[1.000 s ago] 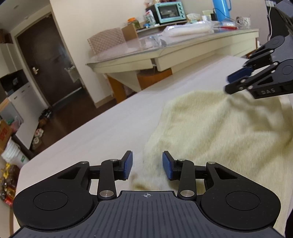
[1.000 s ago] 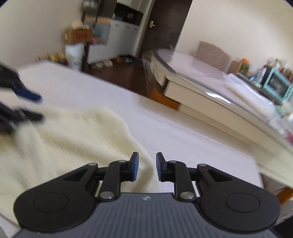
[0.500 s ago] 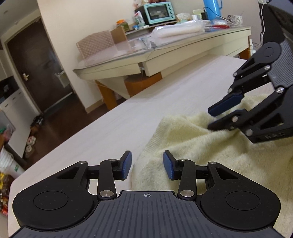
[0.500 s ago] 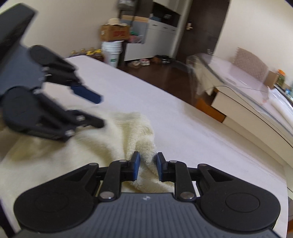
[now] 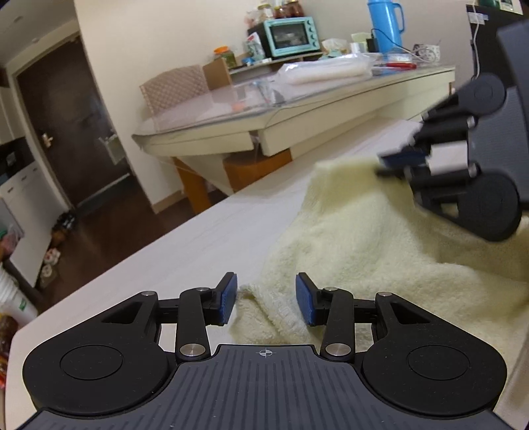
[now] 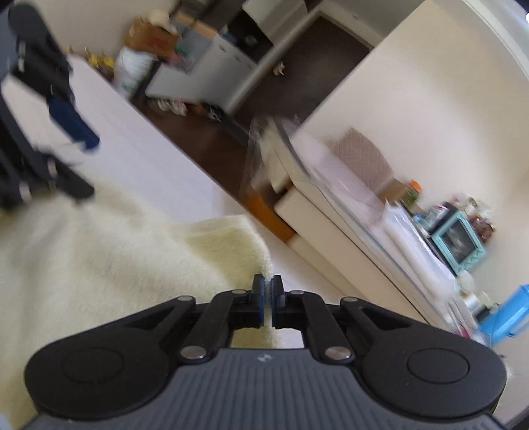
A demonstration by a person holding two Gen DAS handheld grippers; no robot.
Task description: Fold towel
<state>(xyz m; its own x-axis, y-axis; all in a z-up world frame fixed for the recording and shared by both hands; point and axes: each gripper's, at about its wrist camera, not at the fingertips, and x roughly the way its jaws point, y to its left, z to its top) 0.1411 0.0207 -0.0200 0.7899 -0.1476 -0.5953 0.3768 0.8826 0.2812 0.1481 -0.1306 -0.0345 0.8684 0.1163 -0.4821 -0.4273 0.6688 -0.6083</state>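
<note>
Left gripper (image 5: 266, 299): its jaws stand apart with a corner of the towel lying between them; neither blue pad (image 5: 228, 297) presses on the cloth, so it has hold of nothing.
Right gripper (image 6: 267, 294): its jaws have just been closing and now pinch a thin edge of the towel between the blue pads (image 6: 262, 307), with only a sliver of gap left.
Towel (image 5: 380, 251): pale yellow terry cloth, spread on the white tabletop; from the left jaws it runs ahead and to the right, rising into a peak where the right gripper lifts its far corner. In the right wrist view it fills the area left of and ahead of the jaws, up to the left gripper at the upper left.
Tabletop (image 5: 198, 244): white, bare ahead and to the left of the left jaws.
Glass-topped table (image 5: 297, 109): well beyond the left jaws, across a strip of dark floor.
Far clutter: a teal toaster oven (image 5: 287, 34) and a blue thermos (image 5: 385, 24) stand at the back of that table, against the wall.
Door (image 5: 66, 132): dark wood, far to the left of the jaws.
</note>
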